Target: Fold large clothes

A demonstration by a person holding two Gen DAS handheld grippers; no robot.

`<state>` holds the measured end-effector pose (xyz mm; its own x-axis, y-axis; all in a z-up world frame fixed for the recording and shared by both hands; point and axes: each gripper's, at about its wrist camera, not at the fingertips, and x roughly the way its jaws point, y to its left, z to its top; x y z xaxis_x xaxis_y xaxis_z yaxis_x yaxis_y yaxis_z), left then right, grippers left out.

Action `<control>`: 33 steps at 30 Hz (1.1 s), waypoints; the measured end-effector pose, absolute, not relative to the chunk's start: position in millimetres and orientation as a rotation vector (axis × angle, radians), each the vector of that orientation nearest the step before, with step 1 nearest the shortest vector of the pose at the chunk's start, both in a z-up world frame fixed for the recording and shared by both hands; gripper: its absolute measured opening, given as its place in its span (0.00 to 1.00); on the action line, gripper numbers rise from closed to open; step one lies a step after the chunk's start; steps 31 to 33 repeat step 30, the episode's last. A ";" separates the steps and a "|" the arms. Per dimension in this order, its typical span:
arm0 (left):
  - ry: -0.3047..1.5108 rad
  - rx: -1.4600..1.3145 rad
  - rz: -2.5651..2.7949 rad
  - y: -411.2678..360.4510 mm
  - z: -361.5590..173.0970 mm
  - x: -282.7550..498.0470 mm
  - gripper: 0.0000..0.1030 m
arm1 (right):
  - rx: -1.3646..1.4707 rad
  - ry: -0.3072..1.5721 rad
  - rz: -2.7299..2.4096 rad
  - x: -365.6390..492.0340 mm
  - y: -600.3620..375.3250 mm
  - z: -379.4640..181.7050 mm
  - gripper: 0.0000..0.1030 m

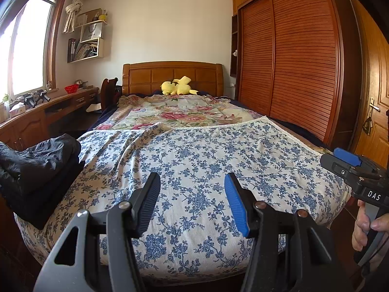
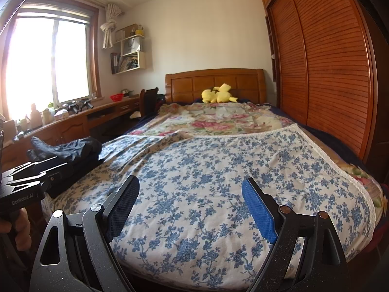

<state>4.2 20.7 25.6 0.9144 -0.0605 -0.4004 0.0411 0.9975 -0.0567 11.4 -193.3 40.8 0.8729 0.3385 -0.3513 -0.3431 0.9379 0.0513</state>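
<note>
A pile of dark clothes lies at the near left corner of the bed, partly folded; it also shows in the right wrist view. The bed is covered by a white sheet with blue flowers. My left gripper is open and empty, held above the foot of the bed, right of the pile. My right gripper is open and empty above the sheet. The right gripper's body shows at the right edge of the left wrist view; the left gripper's body shows at the left edge of the right wrist view.
A rose-patterned blanket covers the far half of the bed, with a yellow plush toy at the wooden headboard. A slatted wardrobe stands along the right. A desk and window run along the left.
</note>
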 end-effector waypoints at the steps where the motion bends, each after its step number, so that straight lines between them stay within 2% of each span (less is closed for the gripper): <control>1: 0.414 -0.047 -0.052 20.7 25.6 4.2 0.53 | -0.013 0.365 0.357 12.0 -194.0 40.6 0.85; 33: 0.418 -0.047 -0.052 22.7 23.3 2.7 0.53 | -0.006 0.372 0.345 6.9 -191.7 35.5 0.85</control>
